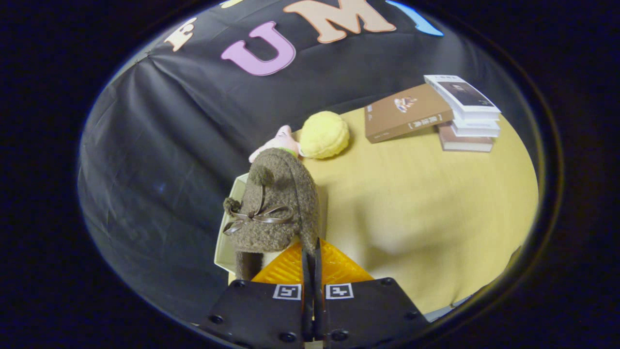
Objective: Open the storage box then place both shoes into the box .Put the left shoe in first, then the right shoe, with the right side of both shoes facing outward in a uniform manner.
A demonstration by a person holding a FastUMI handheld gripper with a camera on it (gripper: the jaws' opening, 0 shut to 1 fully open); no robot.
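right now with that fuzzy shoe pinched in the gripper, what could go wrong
1. The gripper pinches just a thin edge of the brown fuzzy shoe, so it could slip out or twist.
2. The shoe hangs over the pale storage box near the table edge; a bump could shove the box off.

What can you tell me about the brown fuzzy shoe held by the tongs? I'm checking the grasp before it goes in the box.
The brown fuzzy slipper-like shoe looks like woolly bouclé fabric, with a thin brown ribbon bow and two pompoms on top. It hangs just ahead of the tongs, whose fingers pinch its rear edge, nearly closed. Beneath it lies the pale open storage box, with an orange ribbed panel by the fingers. Whether the shoe rests on the box is unclear.
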